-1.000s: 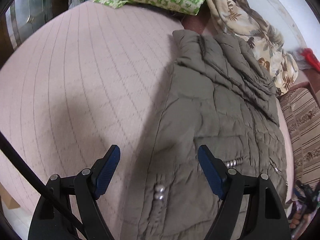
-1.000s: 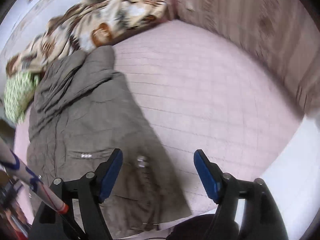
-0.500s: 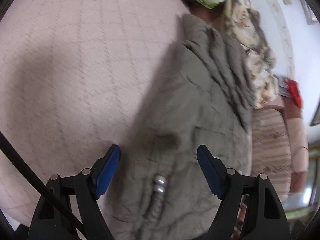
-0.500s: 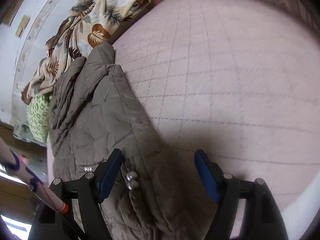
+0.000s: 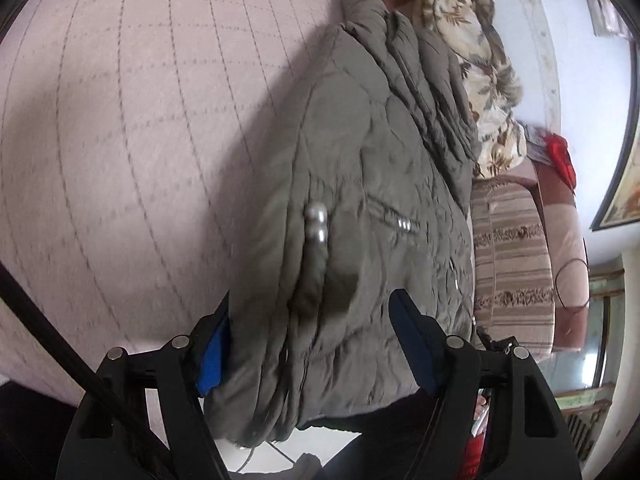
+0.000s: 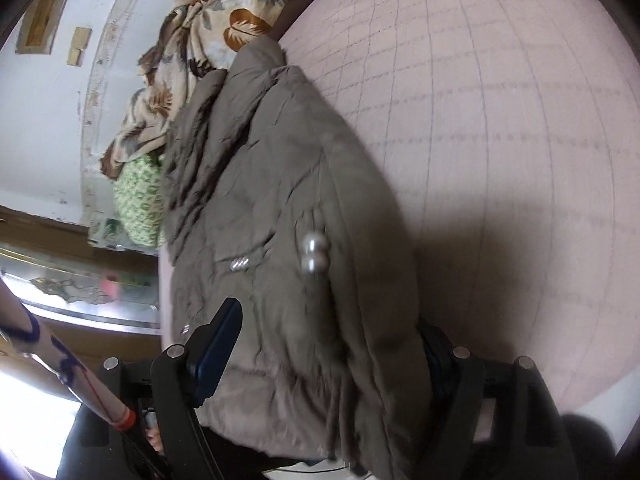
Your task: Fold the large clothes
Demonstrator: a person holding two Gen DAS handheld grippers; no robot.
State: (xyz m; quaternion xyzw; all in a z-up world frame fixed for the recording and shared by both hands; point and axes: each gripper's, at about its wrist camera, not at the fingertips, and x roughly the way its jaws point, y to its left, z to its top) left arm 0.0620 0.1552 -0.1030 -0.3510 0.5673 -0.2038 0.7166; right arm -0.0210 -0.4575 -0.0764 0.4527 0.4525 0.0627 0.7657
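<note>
two grippers straddle the near hem of the jacket point(image 5: 360, 168) on the bed point(image 5: 120, 120): left gripper point(image 5: 308, 356) and right gripper point(image 6: 320, 360), jaws open, unclamped. better to pinch both corners evenly before carrying the hem toward the far collar.

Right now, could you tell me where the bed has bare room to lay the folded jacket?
The pink bedspread is bare on both sides of the grey jacket. The head end is crowded: a leaf-print blanket and a green checked cloth border the collar.
</note>
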